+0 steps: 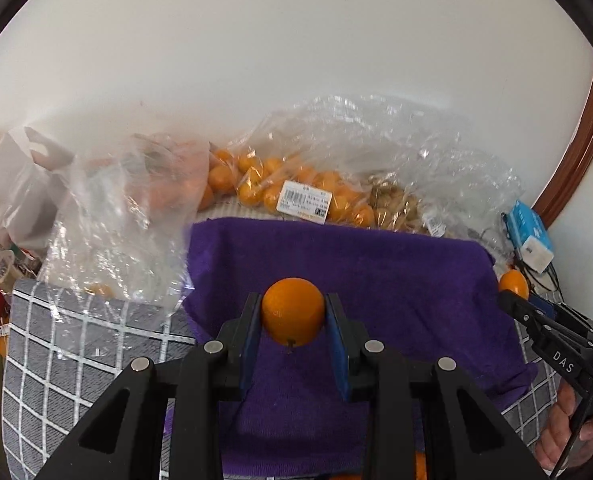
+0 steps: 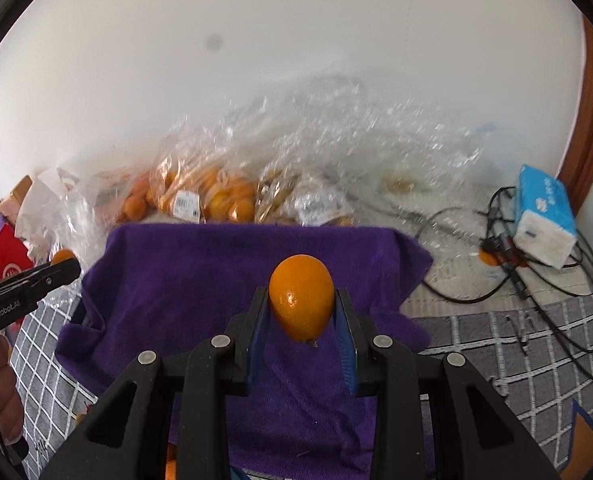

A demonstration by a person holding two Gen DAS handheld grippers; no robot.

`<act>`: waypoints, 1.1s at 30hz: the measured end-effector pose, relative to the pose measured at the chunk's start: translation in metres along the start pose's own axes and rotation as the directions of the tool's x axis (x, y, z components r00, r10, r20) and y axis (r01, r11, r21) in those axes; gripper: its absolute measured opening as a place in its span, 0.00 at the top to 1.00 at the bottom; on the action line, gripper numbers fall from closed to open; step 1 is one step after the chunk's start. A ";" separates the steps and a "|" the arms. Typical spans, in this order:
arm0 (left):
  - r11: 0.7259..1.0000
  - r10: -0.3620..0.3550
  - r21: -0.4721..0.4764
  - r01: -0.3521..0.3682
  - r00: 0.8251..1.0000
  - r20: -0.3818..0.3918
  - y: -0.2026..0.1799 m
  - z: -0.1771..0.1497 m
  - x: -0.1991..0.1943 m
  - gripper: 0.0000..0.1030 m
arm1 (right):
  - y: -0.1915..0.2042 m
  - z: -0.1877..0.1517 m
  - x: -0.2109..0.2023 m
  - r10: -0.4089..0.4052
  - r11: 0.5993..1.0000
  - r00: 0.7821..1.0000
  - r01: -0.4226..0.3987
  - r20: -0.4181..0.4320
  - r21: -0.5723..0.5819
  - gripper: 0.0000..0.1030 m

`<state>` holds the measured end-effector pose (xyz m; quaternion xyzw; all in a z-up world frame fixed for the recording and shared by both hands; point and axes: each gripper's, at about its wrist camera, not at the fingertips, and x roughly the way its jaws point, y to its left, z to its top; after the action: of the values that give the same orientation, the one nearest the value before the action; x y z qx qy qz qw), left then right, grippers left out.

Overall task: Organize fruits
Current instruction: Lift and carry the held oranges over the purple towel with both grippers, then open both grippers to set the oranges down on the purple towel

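My left gripper is shut on a small orange fruit and holds it above a purple towel. My right gripper is shut on another small orange fruit above the same purple towel. The right gripper also shows at the right of the left wrist view, with its fruit at the tip. The left gripper shows at the left of the right wrist view, with its fruit. A clear bag of orange fruits lies behind the towel by the wall.
Crumpled clear plastic bags lie left and behind the towel. A grey checked cloth covers the surface. A blue tissue pack and black cables lie at the right. A red box stands at the left.
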<state>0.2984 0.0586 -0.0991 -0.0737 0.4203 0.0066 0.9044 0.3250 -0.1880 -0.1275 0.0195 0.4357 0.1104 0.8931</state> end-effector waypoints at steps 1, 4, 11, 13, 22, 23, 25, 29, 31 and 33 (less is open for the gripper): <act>1.000 -0.005 -0.001 0.005 1.000 -0.013 0.000 -0.001 0.007 0.71 | -0.001 -0.002 0.007 -0.006 1.000 1.000 0.006 -0.012 0.002 0.69; 1.000 -0.002 0.000 0.002 0.999 -0.045 0.000 -0.005 0.023 0.71 | -0.002 -0.006 0.026 -0.017 1.000 0.998 0.017 -0.059 0.002 0.69; 1.000 0.008 -0.005 -0.009 0.995 -0.098 0.001 -0.006 0.049 0.71 | -0.008 -0.009 0.044 -0.038 0.999 0.993 0.039 -0.110 0.007 0.69; 1.000 0.006 -0.007 -0.007 0.994 -0.110 0.001 -0.007 0.052 0.71 | -0.010 -0.008 0.048 -0.031 0.999 0.992 0.033 -0.120 0.017 0.69; 1.000 0.004 0.004 -0.004 0.990 -0.141 -0.002 -0.011 0.061 0.71 | -0.012 -0.011 0.060 -0.051 0.998 0.985 0.054 -0.164 0.014 0.69; 1.000 0.000 0.004 0.000 0.990 -0.143 -0.003 -0.011 0.061 0.71 | -0.012 -0.012 0.060 -0.052 0.998 0.985 0.055 -0.163 0.012 0.69; 1.000 0.000 0.013 0.001 0.989 -0.146 -0.004 -0.011 0.061 0.71 | -0.012 -0.013 0.056 -0.057 0.998 0.987 0.060 -0.150 0.016 0.67; 1.000 0.011 0.030 -0.007 0.992 -0.123 -0.010 -0.009 0.051 0.60 | -0.008 -0.014 0.038 -0.053 0.998 0.992 0.055 -0.111 0.013 0.37; 1.000 -0.005 0.021 0.007 0.994 -0.106 -0.011 -0.008 0.039 0.60 | -0.004 -0.014 0.022 -0.066 0.998 0.995 0.067 -0.076 0.002 0.31; 1.000 -0.023 0.011 0.024 0.996 -0.085 -0.012 -0.009 0.025 0.58 | 0.000 -0.017 0.006 -0.077 0.997 0.996 0.077 -0.048 -0.003 0.27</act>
<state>0.3086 0.0442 -0.1220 -0.0733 0.4575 -0.0099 0.8861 0.3155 -0.1877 -0.1422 -0.0007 0.4574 0.0766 0.8860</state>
